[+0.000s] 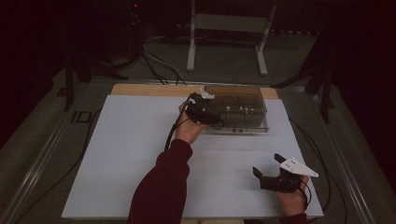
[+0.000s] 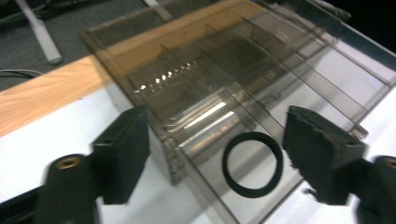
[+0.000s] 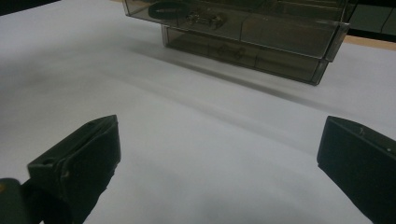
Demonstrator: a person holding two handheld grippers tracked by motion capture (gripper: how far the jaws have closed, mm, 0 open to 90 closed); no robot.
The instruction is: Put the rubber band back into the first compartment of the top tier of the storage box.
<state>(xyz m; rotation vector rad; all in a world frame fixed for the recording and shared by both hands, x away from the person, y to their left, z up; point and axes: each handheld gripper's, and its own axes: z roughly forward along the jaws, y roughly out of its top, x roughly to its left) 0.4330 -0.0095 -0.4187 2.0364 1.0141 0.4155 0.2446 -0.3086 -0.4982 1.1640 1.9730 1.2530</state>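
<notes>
The black ring (image 2: 252, 164) lies flat in the clear organizer's (image 2: 261, 70) corner compartment, below the released left gripper (image 2: 215, 154).

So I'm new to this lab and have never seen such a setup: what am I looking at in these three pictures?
A person sits at a table covered in white, holding a hand-held gripper in each hand. The high view looks down from above. The other two come from cameras riding on each gripper, looking along its black fingers. The left gripper hovers over a smoky clear plastic organiser box with compartments; a black ring lies in the near one, between the open fingers, not held. The right gripper rests near the table's front edge, open and empty.
</notes>
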